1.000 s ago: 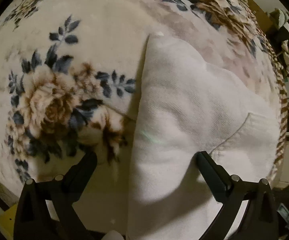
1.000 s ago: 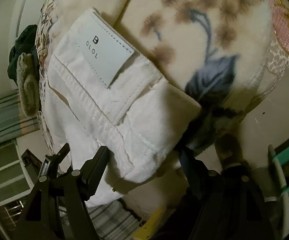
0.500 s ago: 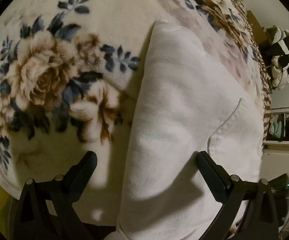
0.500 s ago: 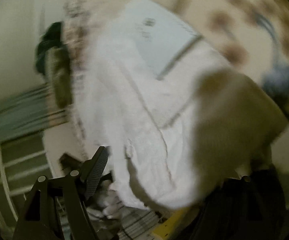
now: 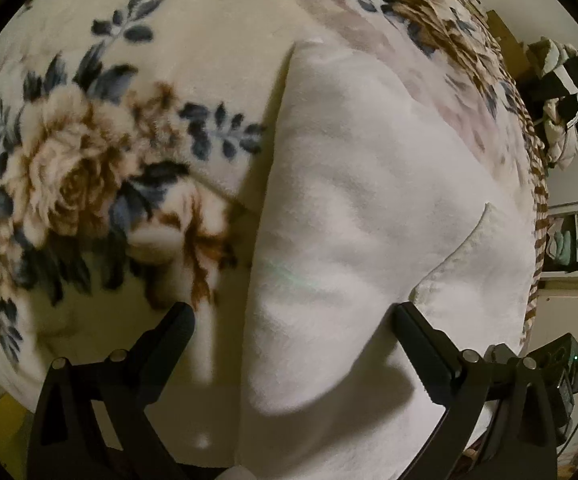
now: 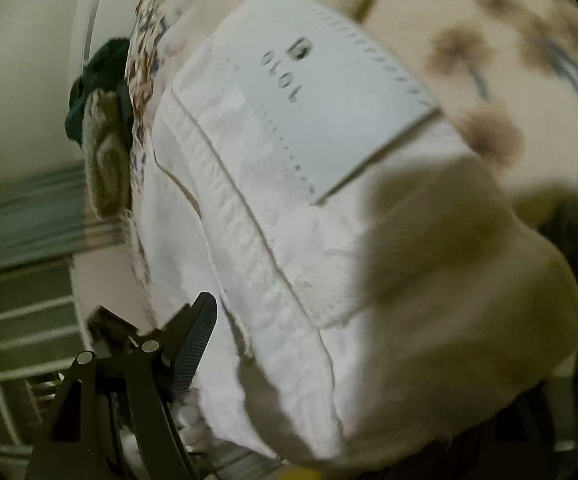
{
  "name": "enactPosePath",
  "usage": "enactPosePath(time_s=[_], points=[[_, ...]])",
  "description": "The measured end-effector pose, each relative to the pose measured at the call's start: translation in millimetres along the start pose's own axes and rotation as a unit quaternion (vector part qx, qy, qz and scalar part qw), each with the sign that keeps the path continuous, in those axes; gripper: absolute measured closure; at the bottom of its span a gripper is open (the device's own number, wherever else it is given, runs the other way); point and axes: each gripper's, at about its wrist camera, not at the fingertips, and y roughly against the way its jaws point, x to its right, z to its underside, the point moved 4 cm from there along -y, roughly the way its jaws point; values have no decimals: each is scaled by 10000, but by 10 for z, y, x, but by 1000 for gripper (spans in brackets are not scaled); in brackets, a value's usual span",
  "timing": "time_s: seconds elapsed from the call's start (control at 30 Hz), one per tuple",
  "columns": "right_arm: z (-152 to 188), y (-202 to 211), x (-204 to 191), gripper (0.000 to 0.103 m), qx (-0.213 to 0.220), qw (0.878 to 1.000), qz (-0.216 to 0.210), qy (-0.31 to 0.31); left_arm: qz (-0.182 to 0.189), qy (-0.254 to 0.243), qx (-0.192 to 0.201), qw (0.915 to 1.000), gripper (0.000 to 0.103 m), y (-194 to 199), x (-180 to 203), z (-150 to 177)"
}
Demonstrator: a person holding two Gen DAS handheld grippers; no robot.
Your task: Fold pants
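Note:
White pants (image 5: 369,200) lie folded lengthwise on a floral blanket (image 5: 89,168). My left gripper (image 5: 289,320) hangs open over them: one finger is above the blanket, the other above the cloth, and the pants' long folded edge runs between them. In the right wrist view the waistband end of the pants (image 6: 273,240) fills the frame, with a white label (image 6: 329,96) sewn on it. My right gripper (image 6: 301,320) is open wide around the waistband corner. Only its left finger (image 6: 197,332) shows; the other is hidden by shadowed cloth.
The blanket's edge drops off at the right (image 5: 537,200), with clothes (image 5: 565,104) and shelves beyond. In the right wrist view dark garments (image 6: 97,92) hang past the bed's edge near white shelving (image 6: 17,340).
The right gripper has moved in over the waistband corner, and its right finger has gone out of sight behind the cloth. The left gripper has tilted slightly and stays over the folded edge.

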Motion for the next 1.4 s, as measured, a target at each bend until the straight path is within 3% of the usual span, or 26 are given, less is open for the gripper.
enactPosePath(time_s=[0.13, 0.4, 0.47, 0.5, 0.63, 0.7, 1.13, 1.4], points=[[-12, 4, -22, 38, -59, 9998, 133, 107, 41, 48, 0, 10000, 0, -16, -4, -7], [-91, 11, -115, 44, -23, 9995, 269, 174, 91, 96, 71, 9999, 2, -33, 40, -15], [-75, 61, -112, 51, 36, 9995, 250, 212, 233, 19, 143, 9996, 20, -5, 87, -22], [-58, 72, -152, 55, 64, 9993, 285, 252, 502, -70, 227, 9985, 45, 40, 150, -18], [-14, 147, -378, 65, 200, 9964, 553, 612, 616, -91, 384, 9973, 71, 207, 242, 17], [6, 227, -500, 67, 263, 9951, 611, 737, 771, 51, 432, 9961, 75, 318, 237, 28], [144, 925, -1454, 71, 417, 9885, 508, 1361, 933, 130, 644, 9935, 81, 1306, 593, -167], [-36, 1267, -2501, 71, 679, 9813, 431, 1748, 1041, -31, 992, 9896, 82, 1995, 831, -795]])
